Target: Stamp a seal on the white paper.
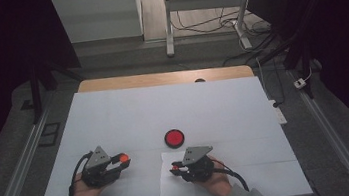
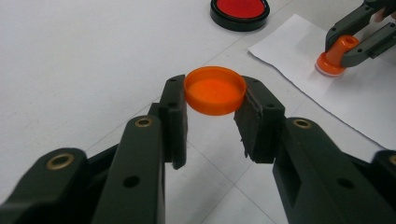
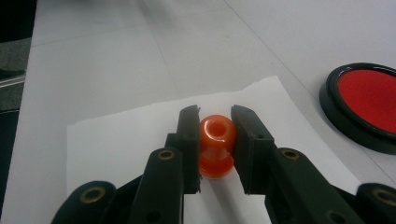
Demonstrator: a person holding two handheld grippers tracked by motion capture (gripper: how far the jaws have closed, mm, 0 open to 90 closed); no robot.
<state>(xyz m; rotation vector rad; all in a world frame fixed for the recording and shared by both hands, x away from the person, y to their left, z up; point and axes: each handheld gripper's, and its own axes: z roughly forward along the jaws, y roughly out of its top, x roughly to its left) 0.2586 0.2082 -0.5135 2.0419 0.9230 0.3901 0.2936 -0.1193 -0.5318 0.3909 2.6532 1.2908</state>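
My left gripper [image 1: 122, 159] [image 2: 215, 100] is shut on a round orange cap [image 2: 215, 87] [image 1: 124, 157], held open side up a little above the white table [image 1: 114, 115]. On the sheet of white paper [image 1: 171, 189] [image 3: 116, 140], my right gripper [image 1: 175, 169] [image 3: 215, 116] is shut on the knob of an orange stamp [image 3: 216, 142] [image 2: 336, 56]. The stamp stands upright with its base on the paper. A round red ink pad [image 1: 174, 138] [image 3: 369, 100] [image 2: 239, 10] in a black case lies open just beyond the paper, between the two grippers.
The white table covering ends at a wooden edge [image 1: 160, 78] at the far side. Beyond it are grey floor, desk legs [image 1: 168, 23] and loose cables [image 1: 255, 32]. Metal rails [image 1: 20, 167] run along both sides of the table.
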